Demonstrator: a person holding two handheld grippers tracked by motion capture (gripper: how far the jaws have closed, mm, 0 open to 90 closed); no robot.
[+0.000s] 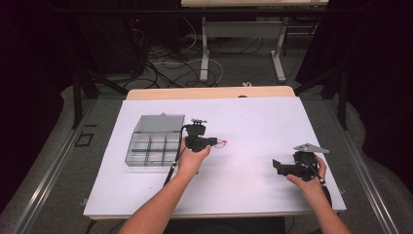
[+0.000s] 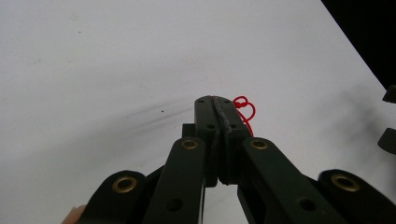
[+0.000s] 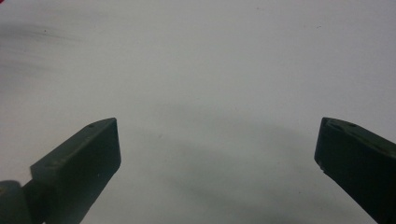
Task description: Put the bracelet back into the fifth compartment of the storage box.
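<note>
We hold a small red loop of thin wire or string [image 2: 244, 108] pinched at the tips of our left gripper [image 1: 215, 142], whose jaws are pressed together on it (the loop pokes out to one side of the tips in the left gripper view). In the high view the same red piece shows just past the gripper's nose, over the middle of the white sheet [image 1: 253, 126], a little toward the far edge.

What the next move likely turns on is where the clear compartment box [image 1: 153, 141] lies from the gripper. The box sits near the sheet's left edge, lid tipped up at the back, trays open, and it lies just behind the left hand [image 1: 192, 158]. The gripper's long axis runs across the sheet and points away from the box, toward the right edge. So, as we judge it, the left hand must swing back over the compartments before letting go.

Our right gripper [image 1: 276, 165] waits near the sheet's right front corner, jaws spread wide with nothing between them, well apart from the box; the left is plainly the nearer hand.
</note>
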